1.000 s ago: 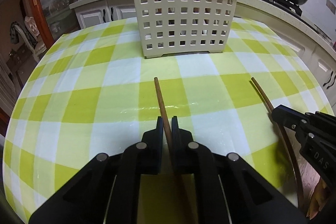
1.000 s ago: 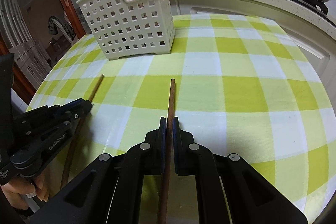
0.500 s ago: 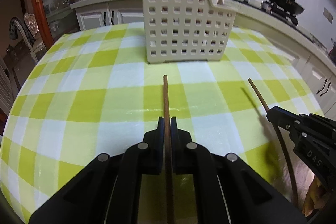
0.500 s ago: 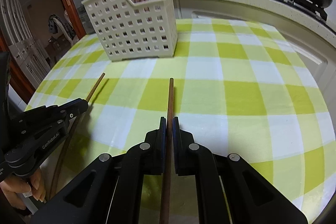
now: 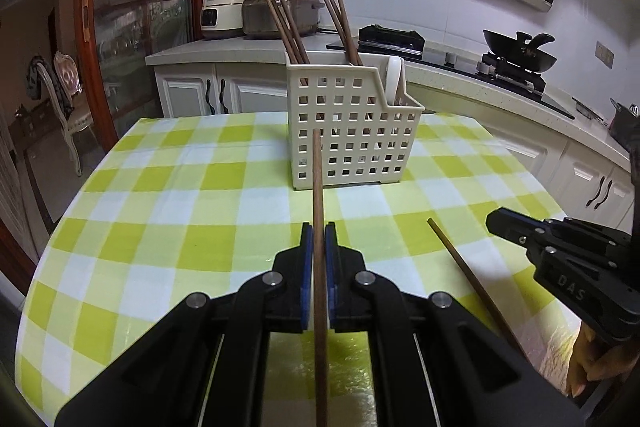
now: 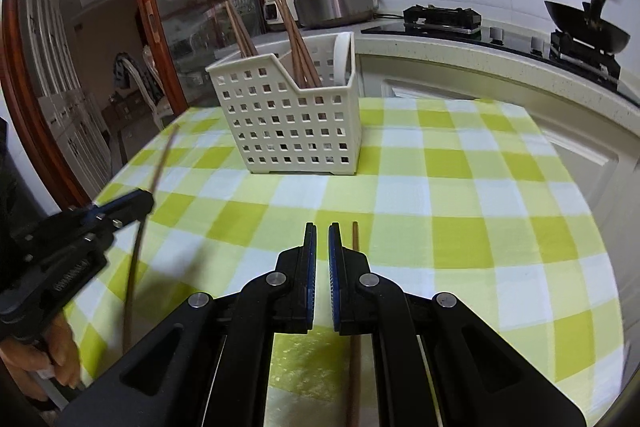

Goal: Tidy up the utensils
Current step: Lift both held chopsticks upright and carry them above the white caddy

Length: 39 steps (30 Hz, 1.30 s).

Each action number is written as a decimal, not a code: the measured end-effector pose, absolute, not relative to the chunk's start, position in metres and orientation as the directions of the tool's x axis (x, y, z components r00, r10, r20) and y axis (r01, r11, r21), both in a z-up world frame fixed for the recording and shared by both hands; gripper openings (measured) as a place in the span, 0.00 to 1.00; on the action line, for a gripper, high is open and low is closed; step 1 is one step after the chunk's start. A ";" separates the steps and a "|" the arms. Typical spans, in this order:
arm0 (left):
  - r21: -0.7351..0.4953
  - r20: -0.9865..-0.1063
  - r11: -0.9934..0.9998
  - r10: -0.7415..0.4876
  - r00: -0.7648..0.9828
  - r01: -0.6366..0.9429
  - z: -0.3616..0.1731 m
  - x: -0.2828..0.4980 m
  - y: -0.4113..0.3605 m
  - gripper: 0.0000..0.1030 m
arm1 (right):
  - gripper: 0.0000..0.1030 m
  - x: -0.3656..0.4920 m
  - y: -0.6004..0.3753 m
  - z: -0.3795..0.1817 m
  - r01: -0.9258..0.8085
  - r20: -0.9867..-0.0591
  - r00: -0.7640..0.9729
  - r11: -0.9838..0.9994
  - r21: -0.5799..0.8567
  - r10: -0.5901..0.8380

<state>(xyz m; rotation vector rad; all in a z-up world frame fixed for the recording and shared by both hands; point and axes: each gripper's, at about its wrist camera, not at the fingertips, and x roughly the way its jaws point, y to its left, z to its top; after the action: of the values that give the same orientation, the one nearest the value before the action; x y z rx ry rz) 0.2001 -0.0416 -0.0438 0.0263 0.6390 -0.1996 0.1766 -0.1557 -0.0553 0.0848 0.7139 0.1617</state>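
Where the left fingers (image 5: 306, 255) close (tight), a chopstick (image 5: 317, 187) between.

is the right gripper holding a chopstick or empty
Empty: the right gripper is shut on nothing, and the chopstick runs outside its right finger.

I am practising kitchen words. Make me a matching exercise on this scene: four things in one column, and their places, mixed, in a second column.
Things:
1. wok
2. white utensil
3. raised chopstick
4. second chopstick

Places:
A. between the left gripper's pads
B. on the stove
C. standing in the basket
D. beside the right gripper, not gripped

Pairs: 1-B, 2-C, 3-A, 4-D
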 end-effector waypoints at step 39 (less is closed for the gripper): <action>-0.046 -0.513 0.981 -0.184 0.838 0.187 -0.010 0.173 -0.026 0.06 | 0.06 0.161 -0.152 -0.013 -0.184 -0.546 0.814 0.980 0.079 0.197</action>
<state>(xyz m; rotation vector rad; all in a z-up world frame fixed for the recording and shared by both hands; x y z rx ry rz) 0.1726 -0.0264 -0.0100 0.0058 0.5422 -0.1964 0.1612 -0.1523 -0.0134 0.0231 0.5852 0.2028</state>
